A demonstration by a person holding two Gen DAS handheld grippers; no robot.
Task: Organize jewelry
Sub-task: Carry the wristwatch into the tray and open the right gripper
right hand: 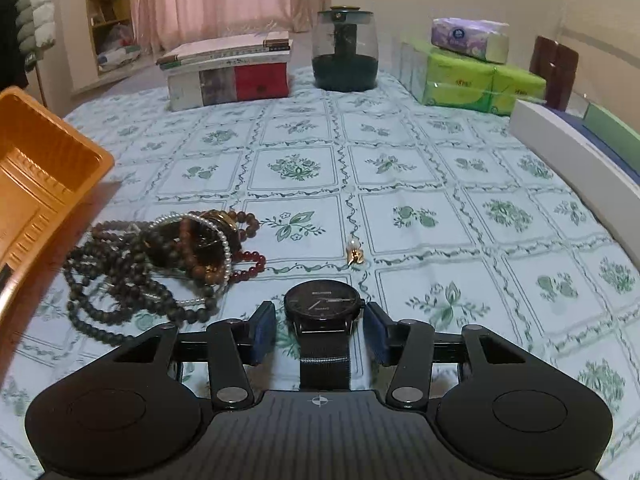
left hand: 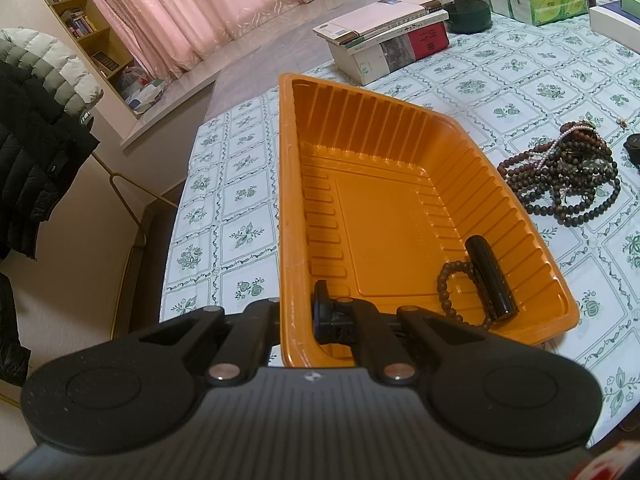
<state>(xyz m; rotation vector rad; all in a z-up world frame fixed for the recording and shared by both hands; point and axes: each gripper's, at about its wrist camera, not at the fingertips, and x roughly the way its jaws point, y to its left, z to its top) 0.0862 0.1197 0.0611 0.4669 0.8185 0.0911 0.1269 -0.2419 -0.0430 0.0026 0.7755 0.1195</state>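
The orange plastic tray lies on the flowered tablecloth, and my left gripper is shut on its near wall, one finger outside and one inside. A brown bead bracelet and a black cylinder rest in the tray's near right corner. A tangled pile of bead strings lies to the right of the tray. My right gripper stands open around a black watch lying flat on the cloth; the blue pads do not touch it. A small gold pendant lies just beyond the watch.
Stacked books, a dark green jar and tissue packs line the far side of the table. A white box lies at the right. The table's left edge runs close beside the tray, with a jacket hanging beyond it.
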